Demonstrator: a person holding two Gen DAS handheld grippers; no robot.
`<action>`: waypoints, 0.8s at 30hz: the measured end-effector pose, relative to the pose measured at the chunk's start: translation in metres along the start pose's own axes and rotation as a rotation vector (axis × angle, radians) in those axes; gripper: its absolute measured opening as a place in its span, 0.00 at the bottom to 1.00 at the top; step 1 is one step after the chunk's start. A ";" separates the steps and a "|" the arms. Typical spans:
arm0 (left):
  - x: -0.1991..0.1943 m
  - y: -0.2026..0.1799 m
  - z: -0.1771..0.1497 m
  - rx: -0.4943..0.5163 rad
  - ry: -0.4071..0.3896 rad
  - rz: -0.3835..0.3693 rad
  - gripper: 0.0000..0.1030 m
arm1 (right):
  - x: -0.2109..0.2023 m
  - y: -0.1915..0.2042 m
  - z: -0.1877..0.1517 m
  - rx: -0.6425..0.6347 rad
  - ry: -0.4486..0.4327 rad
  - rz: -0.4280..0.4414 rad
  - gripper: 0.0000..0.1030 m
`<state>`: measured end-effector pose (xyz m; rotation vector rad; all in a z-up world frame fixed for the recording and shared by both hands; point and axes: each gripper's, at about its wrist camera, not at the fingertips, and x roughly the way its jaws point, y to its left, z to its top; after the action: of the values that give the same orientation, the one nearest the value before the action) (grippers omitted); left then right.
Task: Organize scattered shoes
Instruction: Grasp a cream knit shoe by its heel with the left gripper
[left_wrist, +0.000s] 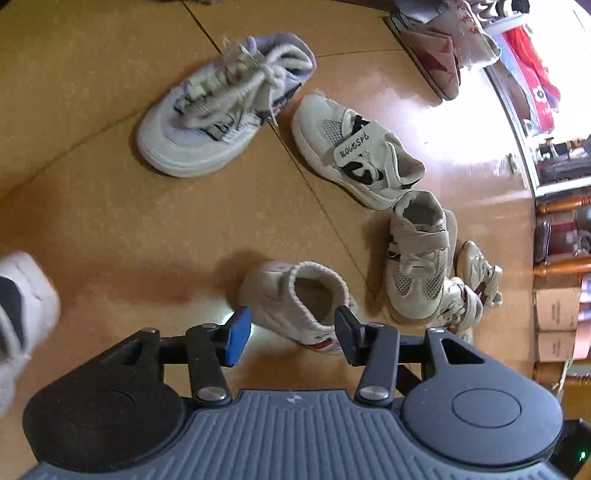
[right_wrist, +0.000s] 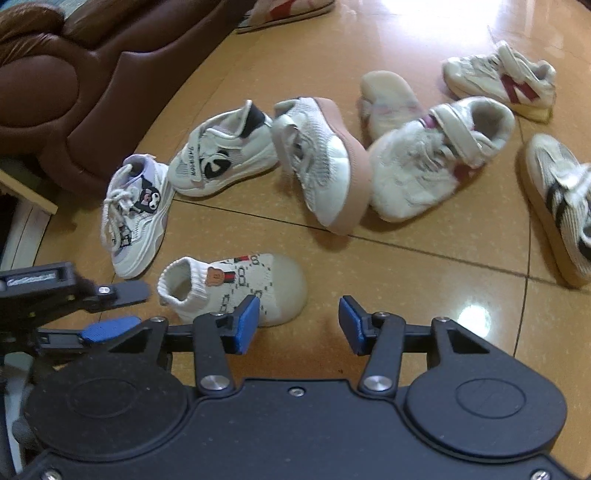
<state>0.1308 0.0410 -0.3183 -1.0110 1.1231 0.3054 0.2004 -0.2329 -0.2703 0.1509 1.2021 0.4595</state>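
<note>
1. Both sets of jaws are standing about halfway open and gripping nothing: the left gripper is hanging over a knitted sock shoe, whose collar is sitting in the gap without touching either pad, and the right gripper is hovering over bare tiled floor, its left pad overlapping the same sock shoe in the picture; contact cannot be told.
2. A white shoe is blurring at the left wrist view's edge, mostly cut off.
3. Behind a mesh strap sneaker, two small cream shoes are lying partly hidden.
4. One shoe is lying sole up in the right wrist view, its upper unseen, and a pink-soled knit shoe is tipping onto its side.
5. Scattered loose on the floor are a laced sneaker, a black-marked strap sneaker, a fluffy strap shoe and a striped shoe cut by the frame.
6. A brown sofa is filling the far left corner.
</note>
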 end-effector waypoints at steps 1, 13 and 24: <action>0.003 0.000 0.000 -0.023 -0.002 0.019 0.47 | 0.001 0.000 0.001 -0.005 0.000 0.003 0.48; 0.038 -0.006 -0.006 -0.062 0.029 0.108 0.34 | 0.030 -0.004 0.004 -0.022 0.032 0.018 0.39; 0.033 -0.041 0.005 0.492 -0.021 0.126 0.08 | 0.026 0.003 0.006 -0.029 0.031 0.032 0.32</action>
<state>0.1759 0.0141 -0.3245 -0.5028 1.1694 0.1274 0.2122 -0.2185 -0.2899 0.1386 1.2241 0.5091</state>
